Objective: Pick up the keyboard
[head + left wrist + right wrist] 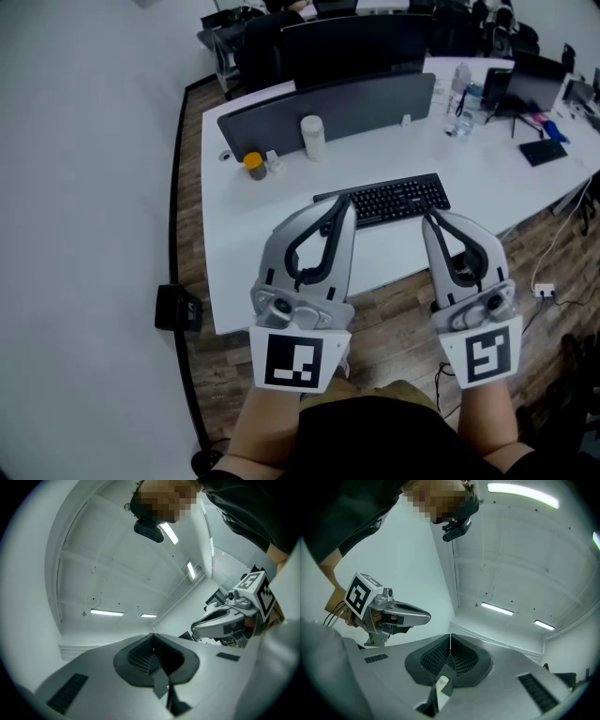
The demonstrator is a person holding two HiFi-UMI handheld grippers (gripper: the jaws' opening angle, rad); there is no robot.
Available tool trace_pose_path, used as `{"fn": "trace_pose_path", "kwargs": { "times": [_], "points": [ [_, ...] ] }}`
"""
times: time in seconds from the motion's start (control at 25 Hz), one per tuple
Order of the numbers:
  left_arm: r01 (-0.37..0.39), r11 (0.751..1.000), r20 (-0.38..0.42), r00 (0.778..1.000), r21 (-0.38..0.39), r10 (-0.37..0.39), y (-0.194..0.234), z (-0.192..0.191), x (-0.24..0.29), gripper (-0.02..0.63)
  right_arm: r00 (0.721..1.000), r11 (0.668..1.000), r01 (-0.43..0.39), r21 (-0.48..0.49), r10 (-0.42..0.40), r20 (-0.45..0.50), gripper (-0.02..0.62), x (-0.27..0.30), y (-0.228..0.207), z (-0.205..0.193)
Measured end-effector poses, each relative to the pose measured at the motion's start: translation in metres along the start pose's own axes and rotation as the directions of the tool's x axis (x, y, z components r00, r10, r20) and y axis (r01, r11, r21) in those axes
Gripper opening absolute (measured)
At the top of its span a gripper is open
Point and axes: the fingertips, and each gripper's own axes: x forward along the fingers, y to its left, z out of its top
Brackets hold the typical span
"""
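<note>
One white worktop (281, 225) carries one grey divider screen (356, 105) along its far edge. One black keyboard (394, 199) lies flat near the front edge, about midway along it. Two claws are held over that front edge, the left claw (345, 202) and the right claw (429, 218). Each is pressed together on nothing. By the screen stand one white tumbler (313, 137) and one orange-lidded jar (254, 166).

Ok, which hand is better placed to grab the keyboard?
Left, barely: the left gripper lines up with the keyboard at its left end; the right gripper sits just off its right corner. Both are shut, empty.
</note>
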Motion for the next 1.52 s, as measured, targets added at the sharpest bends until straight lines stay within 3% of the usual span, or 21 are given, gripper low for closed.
{"fn": "trace_pose_path", "kwargs": {
  "times": [0.68,1.08,1.52],
  "points": [
    [0.064,0.998,0.010,0.998,0.019,-0.064,0.063,-0.060,0.055,0.008,0.999,1.000,0.018,-0.005,-0.018,-0.038,0.031,0.105,-0.002,-0.037],
    [0.105,0.994,0.025,0.994,-0.017,-0.104,0.095,-0.092,0.075,0.008,0.996,0.999,0.043,-0.030,-0.045,-0.079,0.031,0.149,-0.001,-0.057],
    [0.120,0.991,0.044,0.992,-0.065,-0.117,0.104,-0.113,0.085,0.008,0.987,0.996,0.017,-0.092,-0.031,-0.157,0.031,0.163,0.006,-0.077]
  ]
}}
